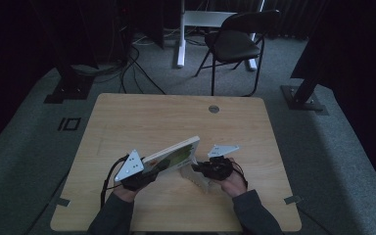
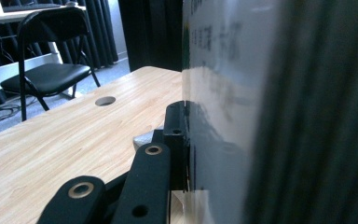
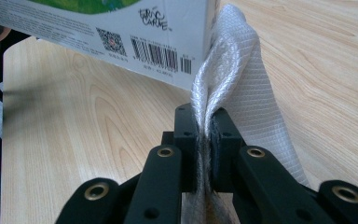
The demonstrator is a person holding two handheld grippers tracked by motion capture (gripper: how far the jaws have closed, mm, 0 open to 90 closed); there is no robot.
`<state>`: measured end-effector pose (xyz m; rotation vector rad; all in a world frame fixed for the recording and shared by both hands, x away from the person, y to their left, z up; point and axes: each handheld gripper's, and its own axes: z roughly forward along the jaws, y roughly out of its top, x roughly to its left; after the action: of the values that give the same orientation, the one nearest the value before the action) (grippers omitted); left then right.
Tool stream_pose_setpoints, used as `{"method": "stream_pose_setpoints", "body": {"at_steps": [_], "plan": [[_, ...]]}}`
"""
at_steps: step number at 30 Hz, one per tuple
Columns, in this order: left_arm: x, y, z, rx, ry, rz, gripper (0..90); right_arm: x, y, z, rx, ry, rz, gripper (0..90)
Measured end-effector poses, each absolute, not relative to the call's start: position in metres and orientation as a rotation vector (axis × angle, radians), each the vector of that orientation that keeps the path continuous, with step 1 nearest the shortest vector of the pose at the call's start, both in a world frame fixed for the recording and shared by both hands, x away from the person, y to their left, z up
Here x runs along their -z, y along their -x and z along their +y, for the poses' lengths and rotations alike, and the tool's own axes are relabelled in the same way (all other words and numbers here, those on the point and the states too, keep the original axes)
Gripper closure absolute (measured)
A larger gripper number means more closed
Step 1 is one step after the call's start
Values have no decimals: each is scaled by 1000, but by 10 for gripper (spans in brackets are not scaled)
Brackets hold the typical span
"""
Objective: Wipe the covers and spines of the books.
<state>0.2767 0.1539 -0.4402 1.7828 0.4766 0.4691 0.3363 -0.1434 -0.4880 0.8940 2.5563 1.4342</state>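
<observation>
White woven mesh, a padded sleeve (image 3: 235, 79) by the look of it, is pinched flat in the right hand-held gripper (image 3: 204, 128), whose jaws are clenched on its bunched edge. The left hand-held gripper (image 1: 152, 171) is clamped on the near end of a flat book (image 1: 172, 153), which it holds tilted up off the counter (image 1: 142, 115), the far end higher and pointing away to the right. In the right gripper view the book's barcoded corner sits just beside the top of the sleeve, close enough that I can't tell whether they touch. So the book's long axis runs from the left hand toward the sleeve, and the sleeve hangs below its right corner, nearer the right hand. I'd judge the next move to be sliding one along the other on that line. Both hands work near the counter's front edge; bare wood lies open beyond them.
</observation>
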Motion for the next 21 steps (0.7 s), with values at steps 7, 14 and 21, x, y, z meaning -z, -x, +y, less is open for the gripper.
{"method": "stream_pose_setpoints", "body": {"at_steps": [7, 14, 21], "plan": [[439, -278, 154, -470, -1774, 481, 779, 489, -337, -143, -1424, -895, 2562, 838], [443, -280, 156, -482, -1782, 497, 779, 487, -338, -148, -1430, -926, 2526, 837], [446, -281, 156, -497, -1792, 514, 779, 479, -337, -157, -1451, -961, 2468, 837]]}}
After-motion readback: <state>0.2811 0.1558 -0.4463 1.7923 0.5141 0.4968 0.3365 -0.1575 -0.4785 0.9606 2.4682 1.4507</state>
